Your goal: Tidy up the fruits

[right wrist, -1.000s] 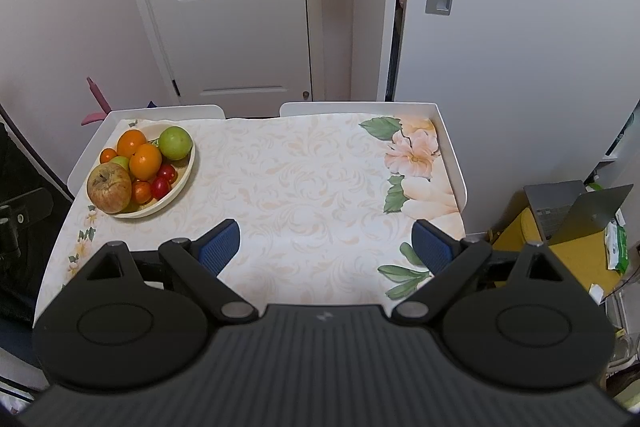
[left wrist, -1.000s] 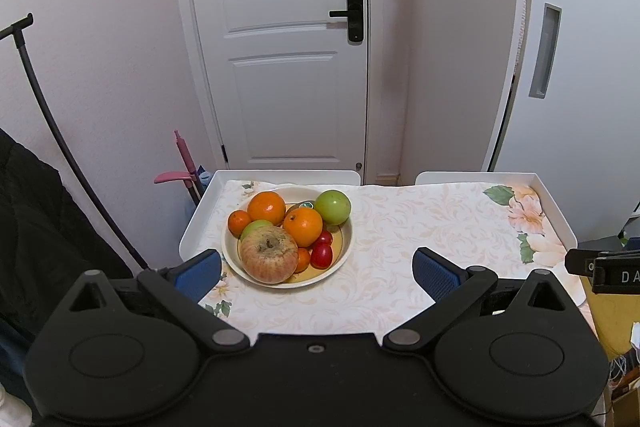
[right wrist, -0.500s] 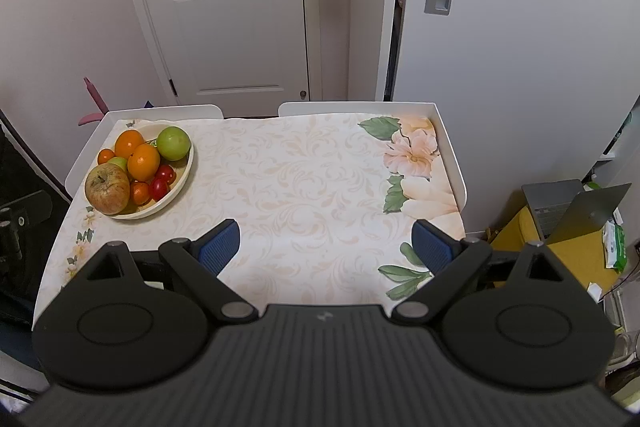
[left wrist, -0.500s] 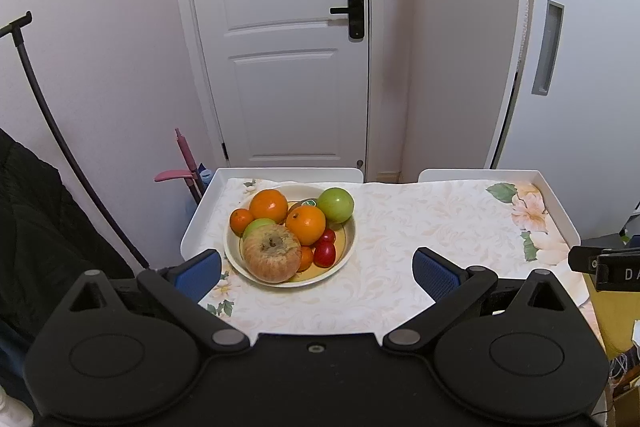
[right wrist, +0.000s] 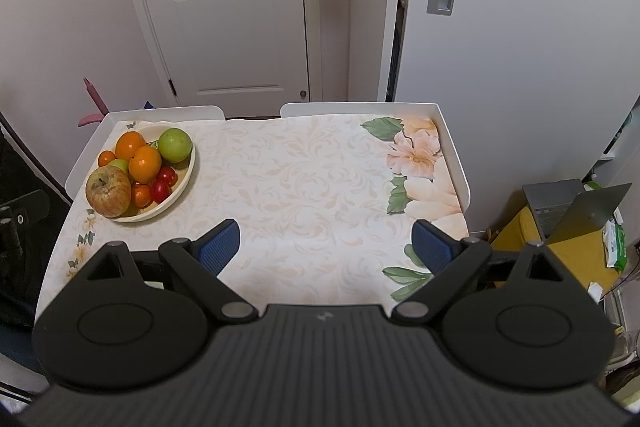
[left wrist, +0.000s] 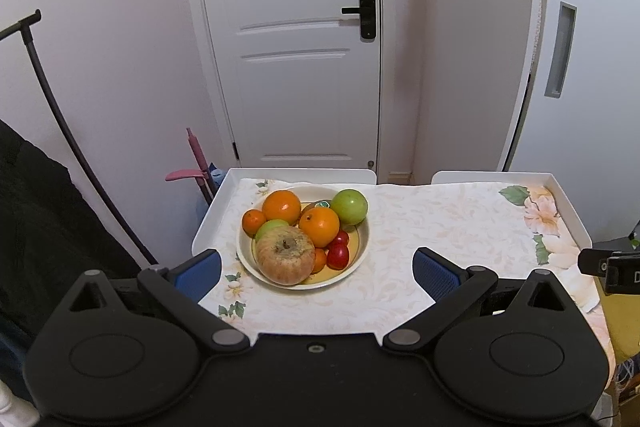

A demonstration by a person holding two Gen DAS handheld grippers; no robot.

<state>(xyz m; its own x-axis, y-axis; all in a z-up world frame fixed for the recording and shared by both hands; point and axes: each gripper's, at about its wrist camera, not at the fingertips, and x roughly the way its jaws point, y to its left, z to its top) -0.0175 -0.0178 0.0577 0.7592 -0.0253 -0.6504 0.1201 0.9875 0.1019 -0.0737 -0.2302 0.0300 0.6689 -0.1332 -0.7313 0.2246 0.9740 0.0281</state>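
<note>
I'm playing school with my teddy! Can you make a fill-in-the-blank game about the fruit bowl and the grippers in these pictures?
1. All the fruit sits in one cream ____ on the flowered tablecloth.
2. The biggest fruit, the brownish apple, lies at the bowl's ____ edge, closest to the left gripper.
3. The left gripper and the right gripper both have their jaws ____, holding nothing.
4. The round apple at the back of the bowl is ____ in colour.

Missing words: bowl; near; open; green
</note>
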